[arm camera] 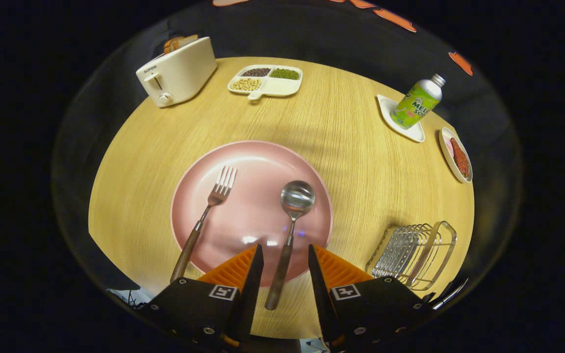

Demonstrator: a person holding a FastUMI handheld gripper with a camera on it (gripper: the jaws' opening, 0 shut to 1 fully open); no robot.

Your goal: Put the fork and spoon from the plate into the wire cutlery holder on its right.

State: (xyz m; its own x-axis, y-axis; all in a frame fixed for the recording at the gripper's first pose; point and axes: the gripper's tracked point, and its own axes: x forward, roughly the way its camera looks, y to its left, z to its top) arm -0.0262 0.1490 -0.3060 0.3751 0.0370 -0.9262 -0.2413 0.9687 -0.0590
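Observation:
A pink plate [263,162] lies on the round wooden table just ahead of my fingers. On its left part rests a fork [205,215] with a wooden handle that reaches over the plate's near rim. A spoon [290,223] with a wooden handle lies on the plate's right part, its bowl pointing away. My gripper [285,255] is open, and the spoon's handle runs between the two fingers without touching either. The wire cutlery holder [412,252] stands to the right of the plate, beside my right finger.
A white toaster [177,73] with bread stands at the far left. A divided dish of beans [266,80] sits at the far middle. A green bottle [417,102] on a white coaster and a small dish of food [456,154] are at the far right.

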